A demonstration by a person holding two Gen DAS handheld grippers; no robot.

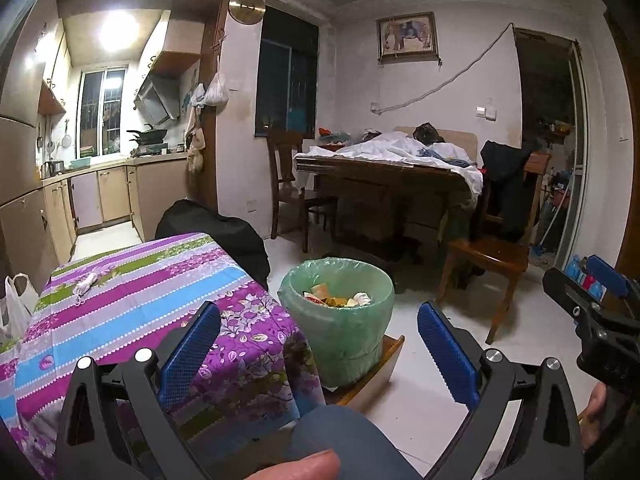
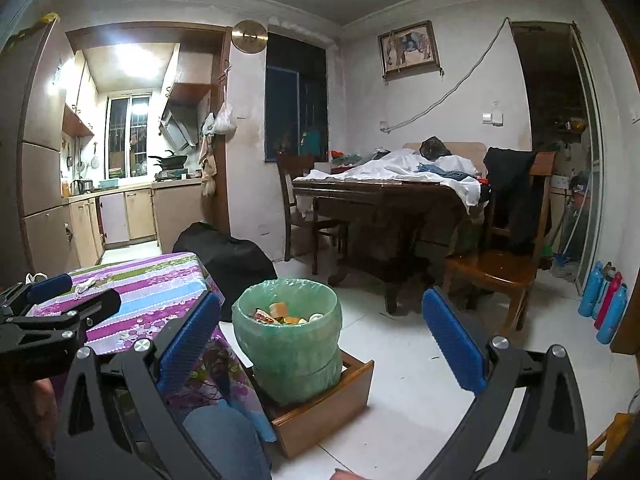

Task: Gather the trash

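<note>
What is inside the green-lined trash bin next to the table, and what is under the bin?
Inside the trash bin lie mixed scraps: orange, red and white pieces. Anything deeper is covered by them. The bin stands in a shallow wooden box; the box floor beneath it is hidden.

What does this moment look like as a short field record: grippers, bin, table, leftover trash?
left gripper: open, nothing between the fingers, aimed toward the bin
right gripper: open, nothing held
bin: green-lined, holds scraps and wrappers, stands on a wooden box on the floor beside the table
table: covered with a purple, blue and green striped floral cloth
trash left on table: one crumpled white piece near the far end
white plastic bag: at the table's left edge
</note>
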